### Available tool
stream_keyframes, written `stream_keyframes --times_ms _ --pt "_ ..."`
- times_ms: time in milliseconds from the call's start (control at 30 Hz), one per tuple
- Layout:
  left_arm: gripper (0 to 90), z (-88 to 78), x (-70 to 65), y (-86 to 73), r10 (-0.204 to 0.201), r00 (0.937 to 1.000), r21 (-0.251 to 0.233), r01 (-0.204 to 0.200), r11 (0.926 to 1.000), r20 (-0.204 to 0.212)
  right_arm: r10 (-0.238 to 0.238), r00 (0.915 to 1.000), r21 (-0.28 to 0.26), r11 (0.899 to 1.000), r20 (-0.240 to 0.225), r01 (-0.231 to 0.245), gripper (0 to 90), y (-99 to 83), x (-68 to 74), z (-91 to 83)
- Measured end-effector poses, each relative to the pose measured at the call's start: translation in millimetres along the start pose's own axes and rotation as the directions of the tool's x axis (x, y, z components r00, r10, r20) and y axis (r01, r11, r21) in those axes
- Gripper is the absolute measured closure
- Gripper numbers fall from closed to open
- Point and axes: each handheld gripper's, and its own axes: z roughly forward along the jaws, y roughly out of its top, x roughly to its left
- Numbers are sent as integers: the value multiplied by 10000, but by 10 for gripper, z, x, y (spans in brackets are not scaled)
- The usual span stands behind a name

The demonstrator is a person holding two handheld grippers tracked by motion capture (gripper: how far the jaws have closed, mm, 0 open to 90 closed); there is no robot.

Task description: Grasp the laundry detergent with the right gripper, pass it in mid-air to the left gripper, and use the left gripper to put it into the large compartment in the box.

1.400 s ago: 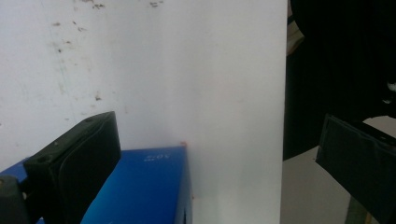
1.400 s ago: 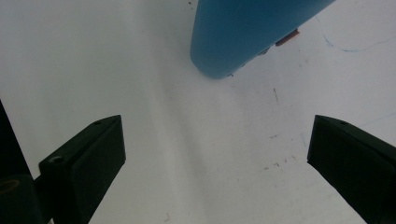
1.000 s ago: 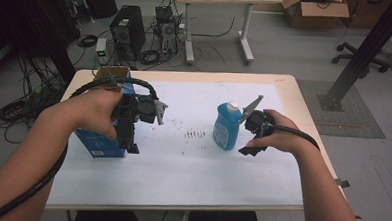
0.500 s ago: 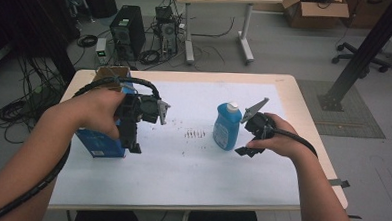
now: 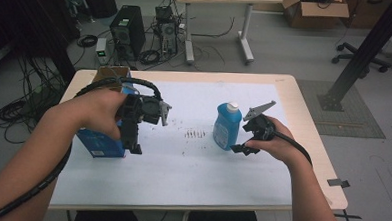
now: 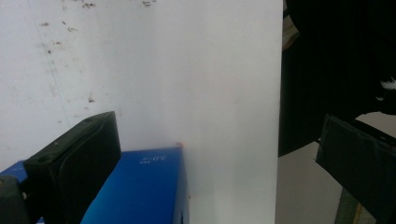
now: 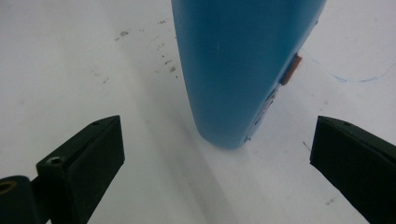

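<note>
the right tongs (image 7: 219, 163) gape around the blue bottle (image 7: 243, 65), ungripped. an off-centre squeeze could topple it. the left tongs (image 6: 219, 154) hang spread over the blue box (image 6: 140, 191).

You can't read any text here. The blue box (image 6: 140, 191) carries small white print, too blurred to make out.

A box (image 5: 102, 145) sits at the frame's left on the table (image 5: 285, 84). A bottle (image 5: 227, 126) stands right of centre, with speckles (image 5: 195, 134) between them.
</note>
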Motion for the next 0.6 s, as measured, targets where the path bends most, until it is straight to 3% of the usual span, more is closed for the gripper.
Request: stream_keyframes --times_ms 133,233,600 --pt "2 -14 -3 -1 -17 10000 4 17 10000 -9 211 9998 -277 9994 -19 -211 28 -25 -2 23" --pt "3 -26 -5 8 45 9997 46 -44 10000 -230 529 9983 -844 9949 -229 -546 23 -51 -5 35" --pt "3 -52 -22 29 171 9991 148 -165 9998 -398 883 9961 -1443 9856 -52 -881 23 -110 3 138"
